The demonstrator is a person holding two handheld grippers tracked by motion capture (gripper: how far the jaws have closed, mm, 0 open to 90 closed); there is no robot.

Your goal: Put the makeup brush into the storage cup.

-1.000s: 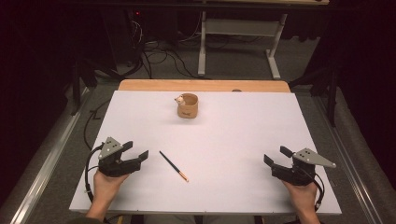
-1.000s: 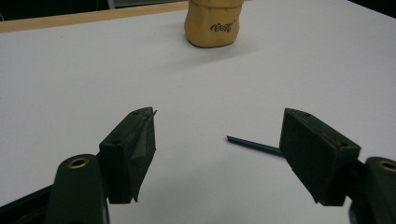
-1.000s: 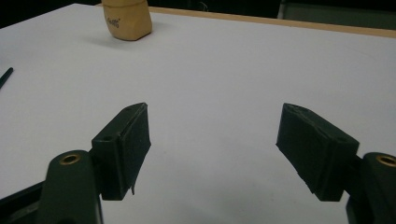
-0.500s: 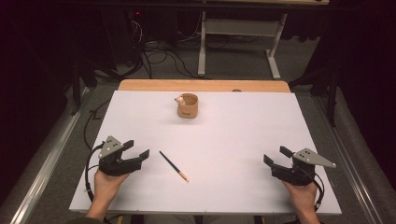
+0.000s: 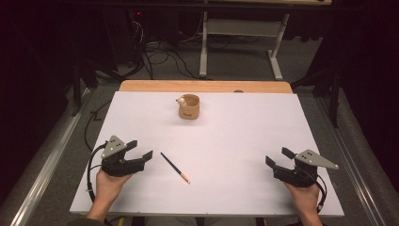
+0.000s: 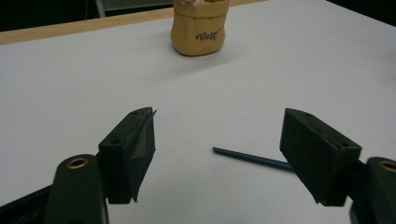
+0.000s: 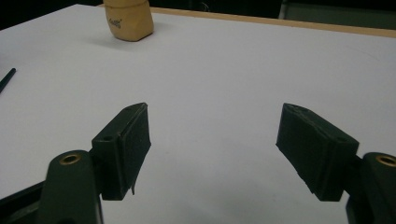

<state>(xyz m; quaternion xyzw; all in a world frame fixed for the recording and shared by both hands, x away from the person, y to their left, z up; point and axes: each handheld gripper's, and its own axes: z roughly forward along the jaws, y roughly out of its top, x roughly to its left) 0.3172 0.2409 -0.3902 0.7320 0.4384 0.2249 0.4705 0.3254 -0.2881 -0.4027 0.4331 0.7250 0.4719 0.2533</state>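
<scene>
I'm resting my left gripper [image 5: 141, 156] at the near left of the white table [image 5: 235, 141], jaws spread wide and holding nothing, because the dark pencil [image 5: 174, 167] is lying just to its right, its tip between the jaws in the left gripper view. My right gripper [image 5: 277, 158] is waiting wide and empty at the near right, well apart from the tan cup [image 5: 189, 107] standing at the far middle, probably the pencil's destination.

High view looks down; both low tool views share the cup [image 6: 200, 27].
</scene>
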